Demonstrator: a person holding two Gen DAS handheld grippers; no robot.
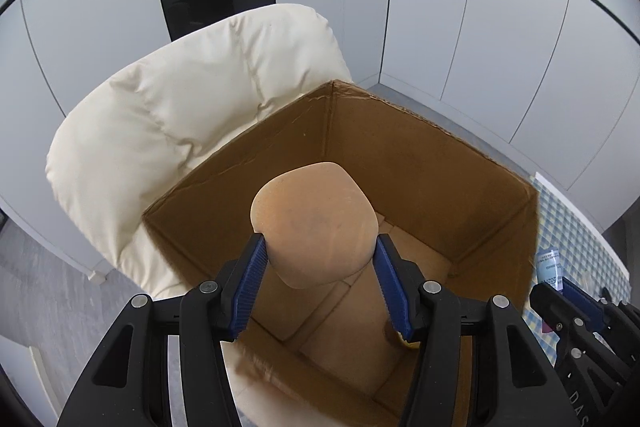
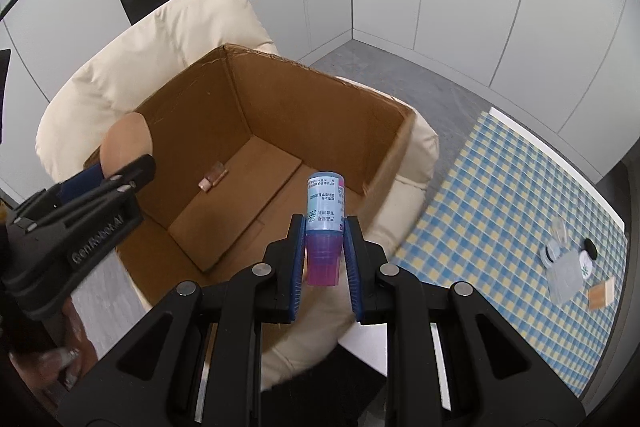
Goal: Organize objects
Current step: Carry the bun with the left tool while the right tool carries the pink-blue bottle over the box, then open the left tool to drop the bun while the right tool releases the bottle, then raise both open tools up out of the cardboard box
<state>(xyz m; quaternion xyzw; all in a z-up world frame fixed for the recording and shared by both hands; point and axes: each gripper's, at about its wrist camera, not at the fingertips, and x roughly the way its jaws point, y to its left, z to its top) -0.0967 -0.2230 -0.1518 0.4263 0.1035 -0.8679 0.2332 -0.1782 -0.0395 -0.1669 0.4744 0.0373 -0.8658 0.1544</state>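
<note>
Two grippers hang over an open cardboard box (image 2: 280,115) that sits on a cream cushioned chair (image 1: 172,107). The left gripper (image 1: 318,259) pinches a rounded, peach-coloured object (image 1: 316,223) between its blue pads — it looks like a smooth sponge or soft pad, though I cannot say for sure which. That object is held above the box's opening, over the near left part of it, and touches nothing but the pads. From the right wrist view the same gripper shows at the left edge, with the peach object poking out past the box's left wall.

The right gripper (image 2: 324,251) is pressed tight on a small bottle (image 2: 324,219) with a pale blue printed label and a translucent purple end. The purple end sits between the pads and the labelled part points away, out over the near edge of the box. The bottle is clear of the cardboard.

Down on the box floor lies one small brownish item (image 2: 213,177), near the back left corner and well apart from both held things.

To the right of the chair stands a surface covered with a blue and yellow checked cloth (image 2: 500,195). Near its far right edge sits a little cluster of things: a greyish packet (image 2: 564,277), a small black round piece (image 2: 589,247) and a tan rectangular piece (image 2: 601,294), close together. Pale wall panels and a grey floor lie behind it all.
</note>
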